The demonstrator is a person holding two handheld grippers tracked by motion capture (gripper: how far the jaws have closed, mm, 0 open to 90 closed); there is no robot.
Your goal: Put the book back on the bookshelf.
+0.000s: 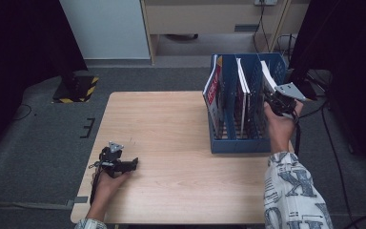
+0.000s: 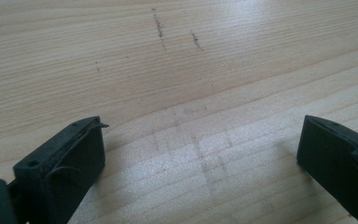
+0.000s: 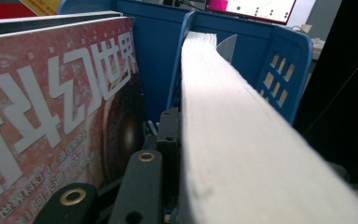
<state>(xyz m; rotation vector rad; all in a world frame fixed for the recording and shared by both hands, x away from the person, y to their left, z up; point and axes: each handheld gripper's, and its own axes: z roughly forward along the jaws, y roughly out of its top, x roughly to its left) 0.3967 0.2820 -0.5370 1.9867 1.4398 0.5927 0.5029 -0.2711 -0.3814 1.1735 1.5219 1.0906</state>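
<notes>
Right gripper view: my right gripper (image 1: 272,101) clamps the book (image 3: 242,154) in the rack (image 1: 228,143); next, lift it out. Left gripper (image 1: 132,164) rests, jaws spread.

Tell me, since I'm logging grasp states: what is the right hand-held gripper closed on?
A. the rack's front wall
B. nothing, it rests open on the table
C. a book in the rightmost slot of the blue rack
C: the right hand-held gripper clamps the pale page edge of the book in the blue rack.
</notes>
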